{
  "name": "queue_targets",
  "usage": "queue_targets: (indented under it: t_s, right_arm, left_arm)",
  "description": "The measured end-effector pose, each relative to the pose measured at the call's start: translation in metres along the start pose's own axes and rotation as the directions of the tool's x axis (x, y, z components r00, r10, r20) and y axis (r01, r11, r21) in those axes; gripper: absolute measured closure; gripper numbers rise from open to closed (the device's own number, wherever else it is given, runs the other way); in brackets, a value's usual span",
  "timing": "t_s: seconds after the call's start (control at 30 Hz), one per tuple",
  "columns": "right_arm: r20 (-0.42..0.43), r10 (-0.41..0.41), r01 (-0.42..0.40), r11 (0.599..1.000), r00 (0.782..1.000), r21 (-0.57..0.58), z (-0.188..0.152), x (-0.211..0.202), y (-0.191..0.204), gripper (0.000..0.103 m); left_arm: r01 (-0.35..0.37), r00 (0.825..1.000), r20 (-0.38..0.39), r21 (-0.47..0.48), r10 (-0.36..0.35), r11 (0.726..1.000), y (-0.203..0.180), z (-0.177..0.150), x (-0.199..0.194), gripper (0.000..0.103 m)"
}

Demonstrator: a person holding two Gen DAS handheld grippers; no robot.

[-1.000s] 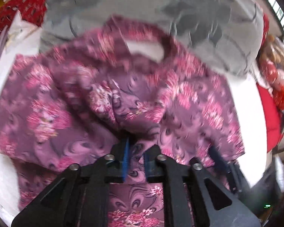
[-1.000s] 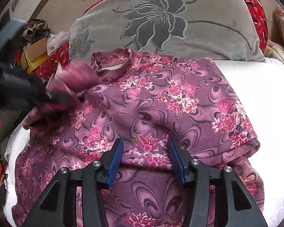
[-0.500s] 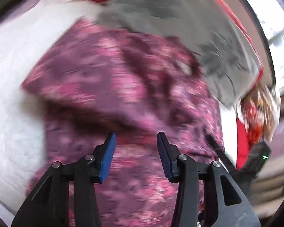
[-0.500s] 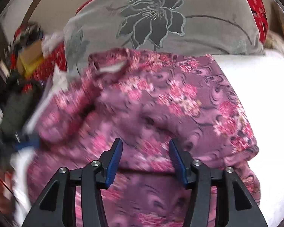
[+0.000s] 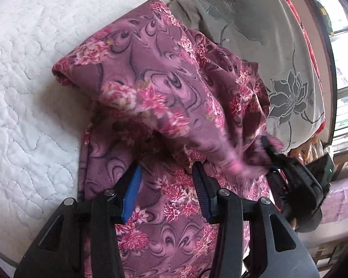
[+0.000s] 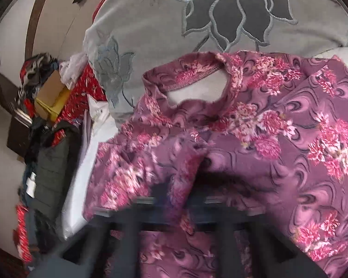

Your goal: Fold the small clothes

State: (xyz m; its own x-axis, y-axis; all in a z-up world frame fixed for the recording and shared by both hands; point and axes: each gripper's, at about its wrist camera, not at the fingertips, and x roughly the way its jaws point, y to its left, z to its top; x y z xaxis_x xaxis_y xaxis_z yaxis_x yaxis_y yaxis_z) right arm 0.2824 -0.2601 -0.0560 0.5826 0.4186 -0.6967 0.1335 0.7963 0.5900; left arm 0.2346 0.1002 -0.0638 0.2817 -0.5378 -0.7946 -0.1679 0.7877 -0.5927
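The purple floral top [image 5: 155,88] is lying on the white quilted bed [image 5: 27,92], against a grey flowered pillow [image 6: 220,20]. The right claw [image 5: 270,159] is clenching a fold of it; the left claw [image 5: 167,183] is hovering released above the fabric.

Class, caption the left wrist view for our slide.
Left gripper open above floral top on white quilt; right gripper pinches its edge.
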Motion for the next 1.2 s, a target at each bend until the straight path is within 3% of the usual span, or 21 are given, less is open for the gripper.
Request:
queue_targets:
  t_s: [0.1, 0.23, 0.5, 0.67, 0.77, 0.8, 0.87, 0.9, 0.93, 0.97, 1.1, 1.17, 1.2]
  right_arm:
    - [0.099, 0.028, -0.028, 1.000, 0.995, -0.001, 0.004, -0.031, -0.007, 0.097]
    - [0.167, 0.006, -0.006, 1.000, 0.986, 0.001, 0.009, -0.064, -0.028, 0.097]
    - [0.196, -0.088, 0.058, 0.986, 0.977, 0.154, -0.003, -0.102, -0.106, 0.097]
    - [0.188, -0.052, -0.013, 0.945, 0.981, 0.326, -0.019, -0.106, -0.146, 0.090]
    - [0.213, -0.015, -0.066, 0.928, 0.977, 0.367, -0.019, -0.108, -0.152, 0.076]
    - [0.214, -0.008, -0.072, 0.928, 0.977, 0.366, -0.017, -0.107, -0.151, 0.071]
    - [0.197, -0.003, -0.069, 0.932, 0.980, 0.357, -0.009, -0.098, -0.149, 0.069]
    - [0.170, 0.001, -0.062, 0.933, 0.985, 0.355, -0.004, -0.092, -0.148, 0.073]
    - [0.154, -0.003, -0.052, 0.936, 0.988, 0.347, 0.002, -0.089, -0.145, 0.089]
    - [0.164, 0.003, -0.056, 0.945, 0.986, 0.323, 0.008, -0.091, -0.141, 0.098]
    - [0.338, -0.007, -0.033, 0.993, 0.941, 0.112, 0.025, -0.131, -0.103, 0.097]
    - [0.354, -0.045, 0.021, 0.997, 0.934, 0.071, 0.024, -0.137, -0.098, 0.098]
    - [0.330, -0.079, 0.064, 0.996, 0.941, 0.057, 0.020, -0.133, -0.102, 0.098]
  left_arm:
    - [0.000, 1.000, -0.004, 0.002, 0.000, 1.000, -0.001, 0.004, 0.005, 0.060]
    - [-0.016, 1.000, 0.005, 0.020, 0.016, 1.000, -0.002, 0.004, 0.004, 0.060]
    - [-0.030, 1.000, 0.006, 0.035, 0.030, 0.999, -0.007, 0.004, 0.005, 0.060]
    - [-0.051, 0.999, 0.005, 0.075, 0.051, 0.996, -0.015, -0.004, -0.003, 0.060]
    - [-0.006, 1.000, 0.010, 0.112, 0.005, 0.994, -0.030, -0.012, -0.010, 0.060]
    - [0.007, 1.000, 0.020, 0.128, -0.009, 0.992, -0.037, -0.013, -0.014, 0.060]
    - [0.010, 0.999, 0.036, 0.150, -0.016, 0.989, -0.045, -0.010, -0.018, 0.060]
    - [-0.001, 0.999, 0.048, 0.168, -0.007, 0.986, -0.053, -0.005, -0.019, 0.060]
    - [-0.022, 0.998, 0.061, 0.180, 0.011, 0.983, -0.057, -0.001, -0.019, 0.060]
    - [-0.055, 0.996, 0.073, 0.189, 0.042, 0.980, -0.056, 0.003, -0.021, 0.059]
    - [-0.146, 0.989, 0.037, 0.153, 0.142, 0.977, -0.049, 0.020, 0.003, 0.059]
    - [-0.170, 0.985, -0.004, 0.118, 0.171, 0.978, -0.040, 0.023, 0.020, 0.059]
    - [-0.160, 0.987, -0.011, 0.099, 0.162, 0.982, -0.034, 0.022, 0.025, 0.059]
